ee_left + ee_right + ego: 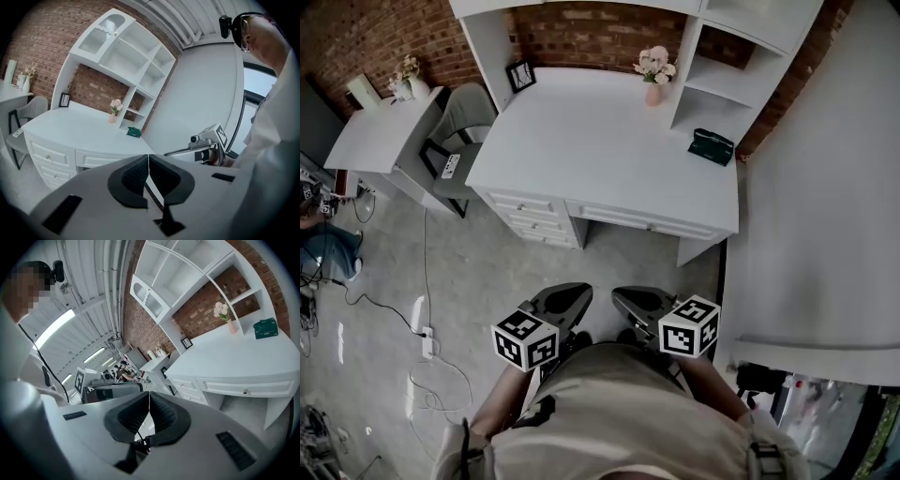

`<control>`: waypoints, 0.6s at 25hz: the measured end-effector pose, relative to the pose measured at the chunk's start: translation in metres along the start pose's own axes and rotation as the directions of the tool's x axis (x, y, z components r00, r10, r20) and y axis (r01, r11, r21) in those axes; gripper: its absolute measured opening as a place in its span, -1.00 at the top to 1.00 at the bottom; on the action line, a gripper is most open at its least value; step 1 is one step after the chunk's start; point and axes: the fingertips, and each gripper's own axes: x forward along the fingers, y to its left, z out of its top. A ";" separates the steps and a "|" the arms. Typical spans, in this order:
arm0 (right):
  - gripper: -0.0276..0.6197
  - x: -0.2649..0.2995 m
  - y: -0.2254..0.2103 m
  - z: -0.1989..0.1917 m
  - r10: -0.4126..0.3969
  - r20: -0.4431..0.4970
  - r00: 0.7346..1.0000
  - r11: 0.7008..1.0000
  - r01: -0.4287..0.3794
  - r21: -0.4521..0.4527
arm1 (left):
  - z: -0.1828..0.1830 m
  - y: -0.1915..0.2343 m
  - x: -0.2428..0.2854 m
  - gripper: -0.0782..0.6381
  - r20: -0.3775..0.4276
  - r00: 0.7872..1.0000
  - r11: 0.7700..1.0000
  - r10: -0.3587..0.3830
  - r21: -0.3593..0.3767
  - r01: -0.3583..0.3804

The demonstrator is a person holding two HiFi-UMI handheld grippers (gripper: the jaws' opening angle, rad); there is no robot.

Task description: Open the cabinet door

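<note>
A white desk (600, 141) with a hutch stands ahead of me. The hutch has a small upper cabinet door with a patterned pane (105, 27), also seen in the right gripper view (149, 297); it looks closed. A tall white cabinet side (825, 187) rises at the right. My left gripper (572, 291) and right gripper (630, 294) hang side by side close to my body, well short of the desk. Both are shut with nothing between the jaws, as the left gripper view (148, 157) and the right gripper view (149, 394) show.
On the desk stand a vase of pink flowers (653, 70), a green box (712, 146) and a small picture frame (521, 75). Drawers (530, 216) fill the desk's left front. A grey chair (459, 127) and a side table (384, 131) stand left. A power strip (425, 342) and cables lie on the floor.
</note>
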 end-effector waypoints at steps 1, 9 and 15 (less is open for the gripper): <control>0.83 -0.004 -0.003 0.002 0.006 0.006 1.000 1.000 -0.006 0.003 | 0.001 -0.004 0.005 0.73 -0.004 1.000 1.000 0.000 0.005 0.000; 0.83 -0.043 -0.037 0.006 0.031 0.020 0.999 0.997 -0.032 0.066 | 0.014 -0.035 0.046 0.73 -0.003 1.000 0.999 0.026 0.034 -0.026; 0.83 -0.055 -0.055 0.005 0.067 0.000 0.998 0.990 -0.067 0.128 | 0.023 -0.027 0.053 0.73 0.000 0.994 0.994 0.106 0.003 -0.106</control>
